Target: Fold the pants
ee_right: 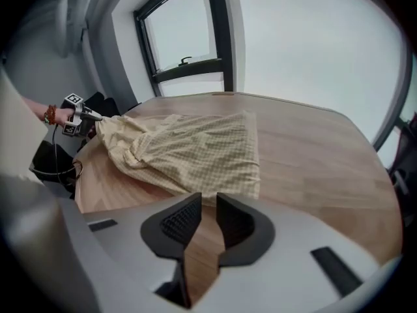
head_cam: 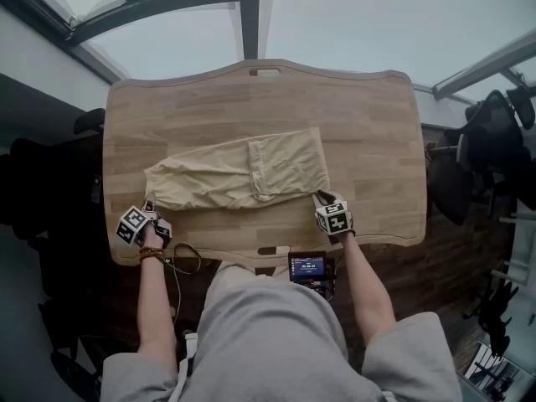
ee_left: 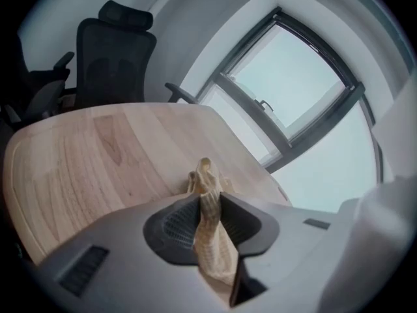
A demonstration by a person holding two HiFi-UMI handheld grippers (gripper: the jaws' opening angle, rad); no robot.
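Note:
Beige checked pants point(head_cam: 239, 174) lie folded over across the middle of the wooden table point(head_cam: 251, 99). My left gripper point(head_cam: 149, 206) is at their left end, and in the left gripper view it point(ee_left: 208, 204) is shut on a bunched strip of the fabric point(ee_left: 207, 181), lifted off the wood. My right gripper point(head_cam: 322, 198) hovers just off the pants' near right corner. In the right gripper view its jaws point(ee_right: 210, 214) stand slightly apart with only bare wood between them. The cloth's edge point(ee_right: 189, 152) lies just beyond the tips. The left gripper point(ee_right: 88, 116) shows at the far left there.
A small device with a lit screen point(head_cam: 307, 266) sits at the table's near edge, and a cable loop point(head_cam: 186, 258) hangs by my left wrist. Black office chairs stand at the left point(ee_left: 114, 51) and right point(head_cam: 494, 141) of the table. Windows lie beyond the far edge.

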